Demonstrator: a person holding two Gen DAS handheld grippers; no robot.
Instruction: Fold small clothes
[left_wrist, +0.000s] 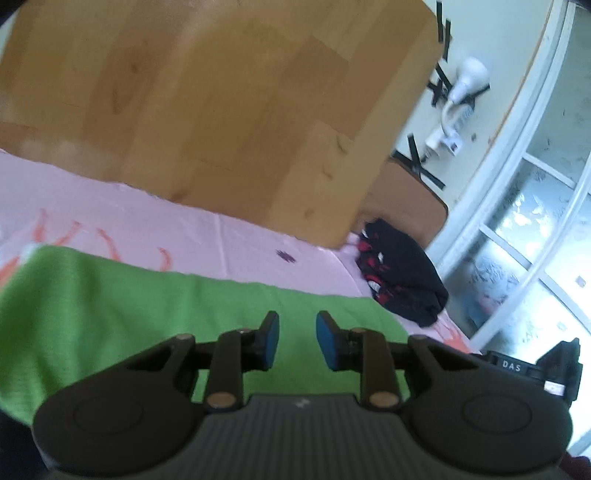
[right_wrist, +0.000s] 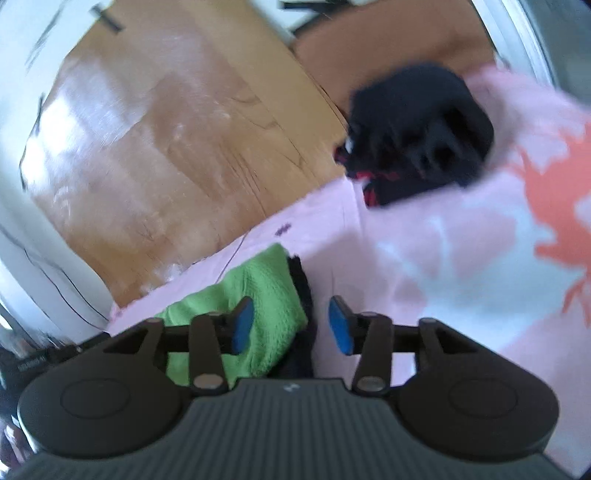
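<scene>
Green cloth (left_wrist: 147, 314) lies folded on the pink sheet (left_wrist: 221, 236) across the lower frame, a dark garment (left_wrist: 402, 273) at centre right. Left tongs (left_wrist: 297, 341) hang slightly parted over it, gripping nothing; right tongs (right_wrist: 291, 325) gape empty at its edge.

Left claw (left_wrist: 297, 341) stands slightly parted and empty; right claw (right_wrist: 291, 325) gapes wider, pads gripping nothing.
</scene>
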